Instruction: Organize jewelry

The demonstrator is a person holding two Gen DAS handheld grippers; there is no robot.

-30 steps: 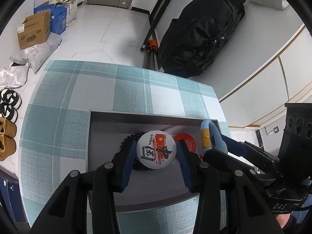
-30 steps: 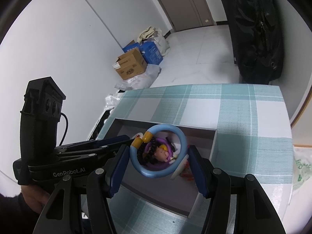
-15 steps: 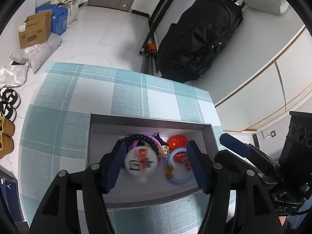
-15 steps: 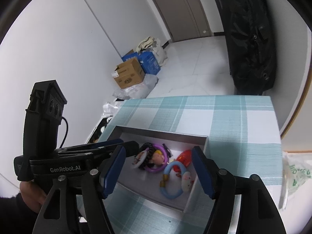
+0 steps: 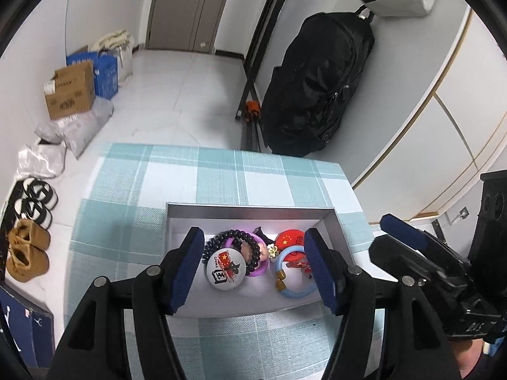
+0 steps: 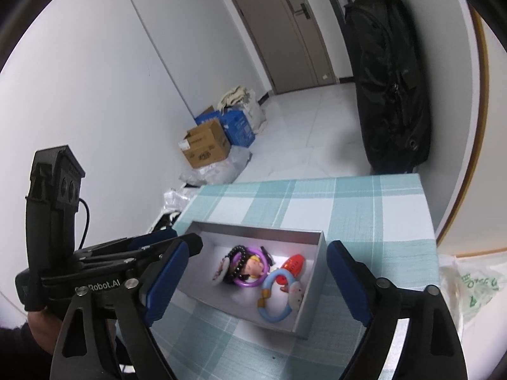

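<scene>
A grey open box (image 5: 250, 213) (image 6: 312, 272) sits on the checked tablecloth. In it lie a white round badge (image 5: 225, 270) (image 6: 222, 269), a black bead bracelet (image 5: 221, 240) (image 6: 235, 262), a purple ring (image 5: 258, 270) (image 6: 250, 282), a red badge (image 5: 289, 239) (image 6: 293, 263) and a light blue bangle (image 5: 296, 289) (image 6: 274, 308). My left gripper (image 5: 256, 270) is open and empty, raised above the box's near side. My right gripper (image 6: 256, 281) is open and empty, also raised above the box; it also shows in the left wrist view (image 5: 412, 243).
The teal and white checked table (image 5: 202, 171) (image 6: 364, 196) ends near a white wall. A black backpack (image 5: 313, 88) (image 6: 389, 72) hangs at the wall. Cardboard boxes (image 5: 68, 93) (image 6: 207, 144) and shoes (image 5: 27, 253) are on the floor. A plastic bag (image 6: 469, 281) lies at the right.
Both grippers opened. The white badge left my left gripper and the blue bangle left my right gripper; both now lie in the box. Both grippers rose and pulled back.
</scene>
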